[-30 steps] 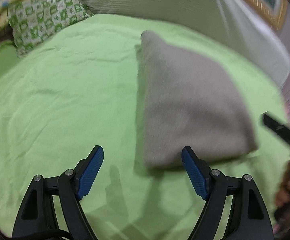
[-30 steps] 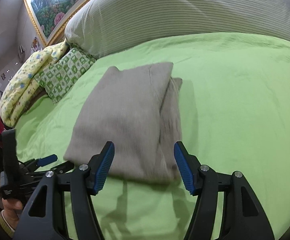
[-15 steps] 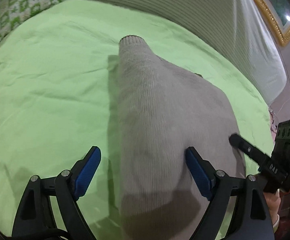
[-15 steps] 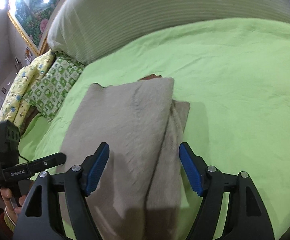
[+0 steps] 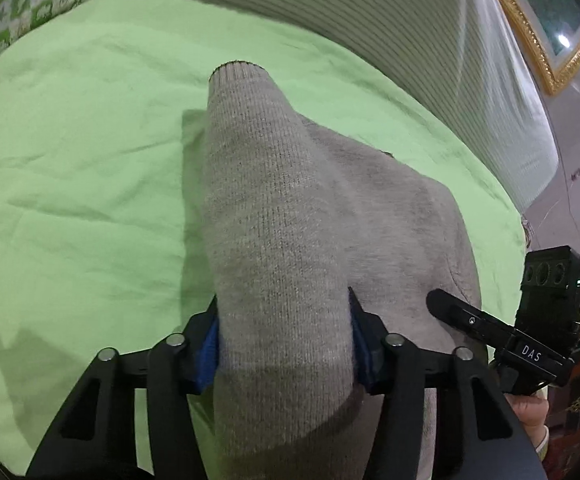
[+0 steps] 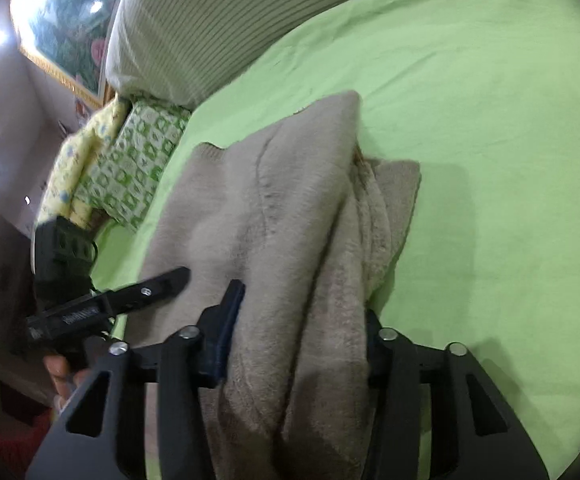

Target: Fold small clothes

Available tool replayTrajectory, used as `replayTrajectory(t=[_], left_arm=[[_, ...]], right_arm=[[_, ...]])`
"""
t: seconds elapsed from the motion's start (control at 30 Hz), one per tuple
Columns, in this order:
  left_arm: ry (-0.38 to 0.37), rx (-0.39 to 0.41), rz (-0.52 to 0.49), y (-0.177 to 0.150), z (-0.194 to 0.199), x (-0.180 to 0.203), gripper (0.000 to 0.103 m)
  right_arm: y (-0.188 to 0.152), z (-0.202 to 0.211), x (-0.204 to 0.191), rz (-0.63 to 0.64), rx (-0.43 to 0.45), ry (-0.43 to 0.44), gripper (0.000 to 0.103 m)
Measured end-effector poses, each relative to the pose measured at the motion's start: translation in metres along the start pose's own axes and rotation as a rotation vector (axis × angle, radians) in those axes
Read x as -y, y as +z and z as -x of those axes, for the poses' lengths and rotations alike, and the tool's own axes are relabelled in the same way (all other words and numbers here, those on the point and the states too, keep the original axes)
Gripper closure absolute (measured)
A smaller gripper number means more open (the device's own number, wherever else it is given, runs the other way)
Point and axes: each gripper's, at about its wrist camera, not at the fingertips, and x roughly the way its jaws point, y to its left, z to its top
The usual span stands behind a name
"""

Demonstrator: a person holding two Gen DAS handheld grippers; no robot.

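The grey jumper [image 5: 330, 216], part-folded, lies on the bed [image 5: 70, 160] near its front edge. We see the left tongs [image 5: 284, 344] and right tongs [image 6: 296, 332], just closed, each pinching a near fold, presumably to lift both ends together. The gripped hem is cut off below; pad contact is partly hidden by knit.

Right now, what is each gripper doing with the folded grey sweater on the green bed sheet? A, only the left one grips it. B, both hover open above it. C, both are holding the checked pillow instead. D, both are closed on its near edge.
D: in each wrist view the grey sweater bunches between the blue pads of the left gripper and the right gripper, jaws just closed on it.
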Motion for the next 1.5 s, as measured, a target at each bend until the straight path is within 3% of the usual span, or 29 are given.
replayTrajectory(t=[0.17,0.27,0.37,0.53,0.63,0.7,0.77,0.83,0.9,0.97,1.07,1.13,1.2,1.27,1.37,1.5], left_arm=[[-0.017,0.048,-0.028,-0.007,0.022,0.006,0.059],[-0.070,0.102,-0.055,-0.011,0.042,0.012,0.060],[-0.072,0.080,-0.059,-0.008,0.039,0.006,0.060],[-0.028,0.023,-0.032,-0.008,0.016,-0.011,0.056],[-0.038,0.023,-0.031,-0.006,0.019,-0.014,0.052],[-0.007,0.047,-0.058,-0.005,0.032,-0.013,0.052],[0.056,0.108,-0.092,-0.001,0.052,-0.006,0.052],[0.064,0.170,-0.103,0.007,0.072,-0.001,0.052],[0.017,0.198,-0.124,0.017,0.079,0.011,0.052],[-0.005,0.176,-0.156,0.026,0.067,0.020,0.052],[0.001,0.092,-0.168,0.040,0.031,0.021,0.054],[0.045,0.024,-0.129,0.052,0.000,0.002,0.057],[0.103,-0.041,-0.076,0.064,-0.029,-0.018,0.055],[0.082,-0.062,-0.049,0.068,-0.046,-0.026,0.051],[0.134,-0.044,-0.106,0.072,-0.052,-0.016,0.048],[0.149,-0.014,-0.087,0.074,-0.032,-0.017,0.048]], right_arm=[[-0.003,0.009,-0.012,0.033,0.028,-0.013,0.066],[-0.005,0.024,-0.013,0.007,0.075,0.075,0.067],[-0.004,0.031,-0.011,-0.034,0.085,0.142,0.067],[-0.003,0.009,-0.011,-0.009,0.028,0.021,0.067],[-0.002,0.008,-0.011,0.009,0.017,-0.045,0.056],[0.001,0.017,-0.012,0.030,0.024,-0.091,0.049],[0.008,0.032,-0.019,0.073,0.066,-0.162,0.047],[0.019,0.049,-0.027,0.135,0.129,-0.231,0.047],[0.032,0.058,-0.040,0.179,0.182,-0.212,0.047],[0.040,0.048,-0.055,0.235,0.153,-0.148,0.047],[0.050,0.005,-0.064,0.254,0.029,-0.097,0.078],[0.056,-0.017,-0.053,0.241,-0.019,-0.163,0.082],[0.062,-0.030,-0.038,0.220,-0.036,-0.216,0.096],[0.067,-0.038,-0.022,0.206,-0.045,-0.257,0.103],[0.073,-0.042,-0.007,0.161,-0.037,-0.237,0.103],[0.072,-0.034,-0.011,0.138,-0.017,-0.233,0.103]])
